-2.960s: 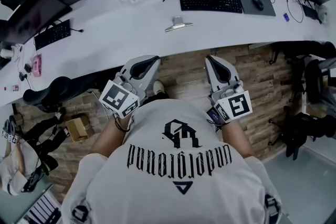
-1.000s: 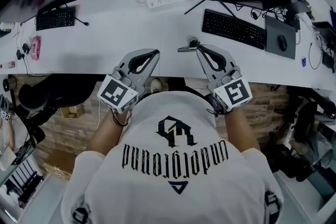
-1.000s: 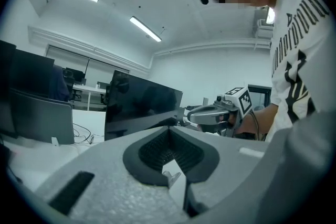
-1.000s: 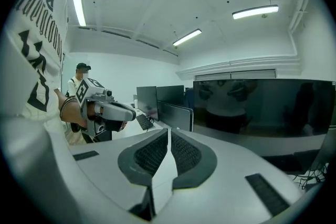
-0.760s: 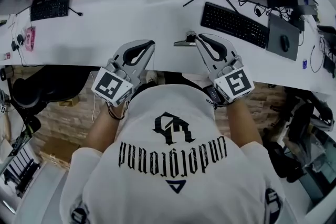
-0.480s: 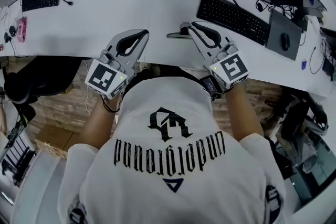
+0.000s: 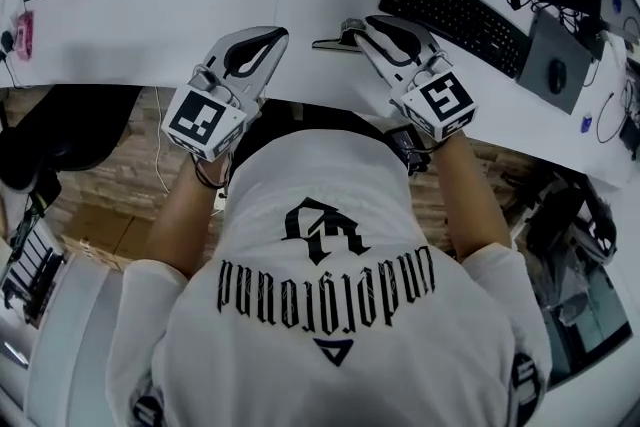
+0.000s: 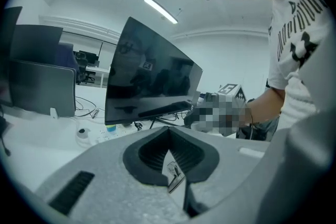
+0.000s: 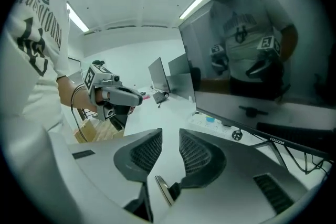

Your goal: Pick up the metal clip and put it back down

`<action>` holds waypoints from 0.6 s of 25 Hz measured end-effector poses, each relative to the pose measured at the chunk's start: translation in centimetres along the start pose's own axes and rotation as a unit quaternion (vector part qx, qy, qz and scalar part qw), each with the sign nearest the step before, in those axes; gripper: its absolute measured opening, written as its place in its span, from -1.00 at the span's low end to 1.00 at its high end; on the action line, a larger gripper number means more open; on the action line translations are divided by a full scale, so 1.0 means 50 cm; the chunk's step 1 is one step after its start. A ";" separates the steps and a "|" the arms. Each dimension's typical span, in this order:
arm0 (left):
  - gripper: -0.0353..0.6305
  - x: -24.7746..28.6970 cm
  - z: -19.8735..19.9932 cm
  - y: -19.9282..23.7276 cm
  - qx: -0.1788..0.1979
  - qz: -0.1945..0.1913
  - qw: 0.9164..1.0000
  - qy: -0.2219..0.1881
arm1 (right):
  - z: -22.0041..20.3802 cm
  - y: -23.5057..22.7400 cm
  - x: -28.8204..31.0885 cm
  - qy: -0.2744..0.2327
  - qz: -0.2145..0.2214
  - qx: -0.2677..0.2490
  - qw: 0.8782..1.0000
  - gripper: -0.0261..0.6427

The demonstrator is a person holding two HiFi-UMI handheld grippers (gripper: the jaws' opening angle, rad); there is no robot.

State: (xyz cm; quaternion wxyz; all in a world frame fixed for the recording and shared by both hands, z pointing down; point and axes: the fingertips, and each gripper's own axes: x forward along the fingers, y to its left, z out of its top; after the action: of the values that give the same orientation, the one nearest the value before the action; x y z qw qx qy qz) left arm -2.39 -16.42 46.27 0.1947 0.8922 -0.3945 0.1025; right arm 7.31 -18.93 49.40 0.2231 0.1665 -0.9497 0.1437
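The right gripper (image 7: 352, 26) now reaches the silver metal clip (image 7: 331, 43), which lies on the white desk (image 7: 180, 0). Its jaws are spread about the clip's handle, so the pick-up is imminent. The left gripper (image 7: 276, 35) is pressed together, empty.

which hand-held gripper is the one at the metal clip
The right hand-held gripper: its open jaws reach the metal clip. The left hand-held gripper is clear of it, jaws together.
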 end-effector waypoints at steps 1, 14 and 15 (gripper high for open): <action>-0.85 0.007 -0.010 0.002 0.001 -0.001 1.000 0.005 | -0.013 0.000 0.007 0.009 0.006 -0.005 1.000 -0.72; -0.85 0.074 -0.099 0.017 -0.015 -0.028 0.999 0.039 | -0.177 -0.023 0.092 0.096 0.064 -0.022 0.993 -0.64; -0.85 0.079 -0.104 0.020 -0.015 -0.028 0.999 0.040 | -0.192 -0.028 0.097 0.102 0.068 -0.016 0.992 -0.64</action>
State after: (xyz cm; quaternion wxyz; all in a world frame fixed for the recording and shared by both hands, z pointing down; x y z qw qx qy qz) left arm -0.65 -17.42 52.54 0.2269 0.8951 -0.3624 0.1267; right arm 7.34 -18.10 60.22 0.3112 0.0829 -0.9332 0.1596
